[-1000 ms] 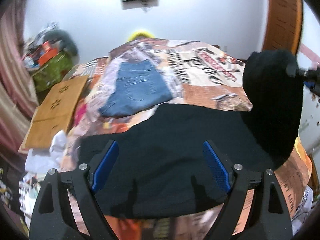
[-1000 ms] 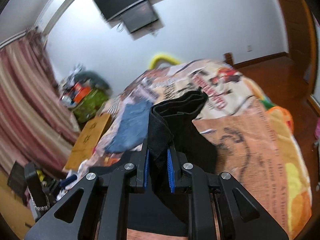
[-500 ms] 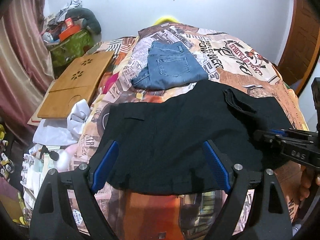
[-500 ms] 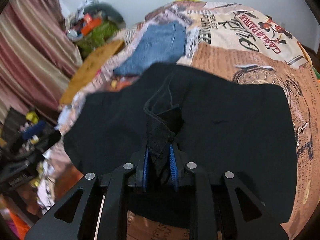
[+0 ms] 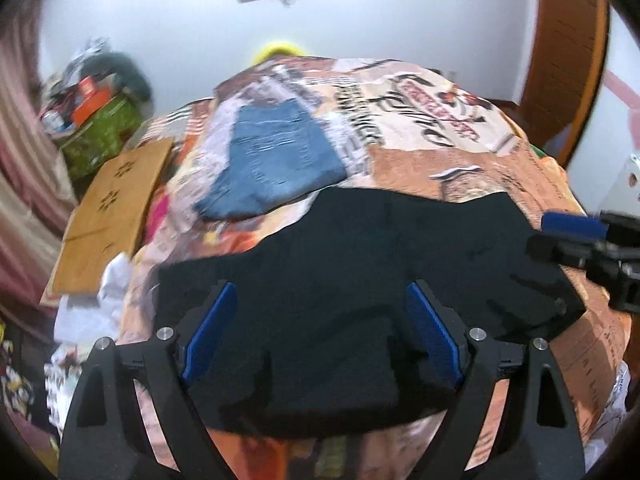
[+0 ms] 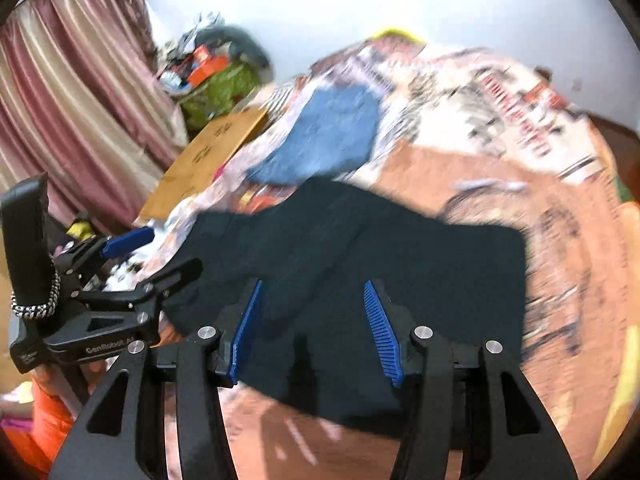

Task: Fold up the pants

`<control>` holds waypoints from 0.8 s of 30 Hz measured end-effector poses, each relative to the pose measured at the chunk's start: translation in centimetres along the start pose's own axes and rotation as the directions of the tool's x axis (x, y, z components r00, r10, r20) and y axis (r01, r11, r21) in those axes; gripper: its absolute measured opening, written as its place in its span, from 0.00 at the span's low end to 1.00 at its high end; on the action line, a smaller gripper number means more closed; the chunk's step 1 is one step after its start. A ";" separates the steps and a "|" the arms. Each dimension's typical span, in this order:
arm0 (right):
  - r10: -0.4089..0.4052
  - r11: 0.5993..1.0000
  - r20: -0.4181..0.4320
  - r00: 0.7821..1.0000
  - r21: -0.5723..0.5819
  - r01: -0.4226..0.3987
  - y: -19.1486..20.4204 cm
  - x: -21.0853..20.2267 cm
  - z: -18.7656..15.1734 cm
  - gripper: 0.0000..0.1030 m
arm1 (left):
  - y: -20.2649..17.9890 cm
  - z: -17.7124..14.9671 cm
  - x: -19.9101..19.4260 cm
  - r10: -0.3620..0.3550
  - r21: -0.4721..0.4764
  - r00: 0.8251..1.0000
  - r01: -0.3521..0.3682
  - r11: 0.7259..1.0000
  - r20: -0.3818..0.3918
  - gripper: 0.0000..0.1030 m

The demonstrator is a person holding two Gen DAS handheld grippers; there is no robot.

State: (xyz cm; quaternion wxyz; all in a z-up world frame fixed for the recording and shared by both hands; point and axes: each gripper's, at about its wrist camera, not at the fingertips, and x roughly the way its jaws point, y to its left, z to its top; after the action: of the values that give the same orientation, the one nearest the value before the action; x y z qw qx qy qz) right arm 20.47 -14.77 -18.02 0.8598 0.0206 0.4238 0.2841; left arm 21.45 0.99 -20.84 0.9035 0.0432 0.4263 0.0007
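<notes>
Black pants lay spread across the near edge of the bed, just short of folded jeans. Left gripper and right gripper both hovered above them, fingers spread, pinching nothing.

The black pants lie folded and flat across the patterned bedspread, touching no tool.

The right gripper is hovering with jaws apart over black pants lying on the patterned bedspread.
</notes>
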 end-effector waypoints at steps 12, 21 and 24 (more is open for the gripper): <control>-0.164 0.986 -0.041 0.986 0.036 0.165 -8.1 1.5 -0.1 0.47 | -7.6 4.2 7.4 -0.151 0.084 0.977 0.165 0.983 -0.150 0.85; -0.127 0.992 -0.130 0.983 -0.002 0.127 -9.1 5.3 -1.5 0.47 | -10.2 2.8 10.7 -0.136 0.152 0.960 0.176 0.972 -0.244 0.85; -0.129 0.992 -0.174 0.976 -0.019 0.127 -9.2 5.8 -2.4 0.47 | -10.2 2.0 10.8 -0.130 0.174 0.962 0.174 0.969 -0.240 0.86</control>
State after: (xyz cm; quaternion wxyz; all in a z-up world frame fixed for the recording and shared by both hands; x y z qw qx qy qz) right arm 25.83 -20.04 -26.27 0.8358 -0.0350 0.4972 0.2305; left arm 29.50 -8.93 -28.64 0.8377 0.0975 0.5269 -0.1053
